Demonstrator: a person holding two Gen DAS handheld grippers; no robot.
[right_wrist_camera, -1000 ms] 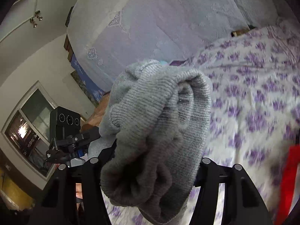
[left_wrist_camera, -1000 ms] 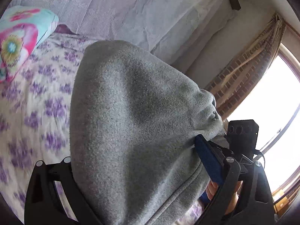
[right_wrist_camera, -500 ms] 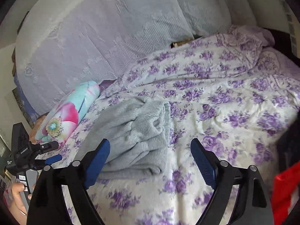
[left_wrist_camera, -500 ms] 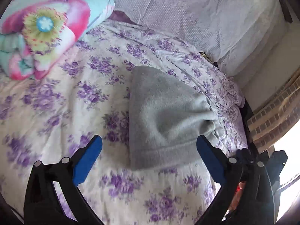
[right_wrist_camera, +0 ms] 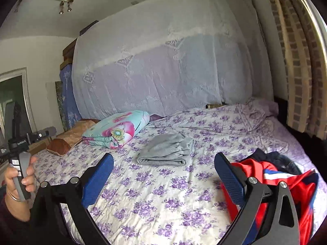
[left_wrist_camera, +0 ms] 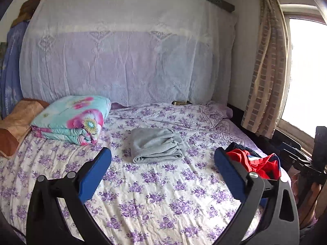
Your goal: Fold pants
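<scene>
1. Pants (left_wrist_camera: pixel 156 146): grey, folded into a compact bundle, lying flat on the bed sheet (left_wrist_camera: pixel 163 194) near the middle of the bed, rolled edge toward the cameras. Also seen from the right wrist view (right_wrist_camera: pixel 166 151).
2. Left gripper (left_wrist_camera: pixel 162 163): jaws spread wide, blue pads apart, nothing between them; held above the sheet, well apart from the pants.
3. Right gripper (right_wrist_camera: pixel 163 167): jaws spread wide, empty; likewise clear of the pants, which show between its two fingers farther up the bed.
4. Quilt (left_wrist_camera: pixel 70 119): folded, turquoise with pink flowers, lying left of the pants and near them, not touching.
5. Pillow (left_wrist_camera: pixel 15 126): brown-orange, at the far left edge of the bed, beside the quilt.
6. Red clothes (left_wrist_camera: pixel 255 162): a crumpled red, white and navy heap on the right side of the bed, partly behind the left gripper's right finger.
7. White cloth (left_wrist_camera: pixel 126 57): a lacy cover hung over the headboard behind the bed.
8. Curtain (left_wrist_camera: pixel 265 71): brick-patterned, hanging beside the bright window at right.
9. Hand (right_wrist_camera: pixel 19 177): at the left edge of the right wrist view, gripping a grey handle.
</scene>
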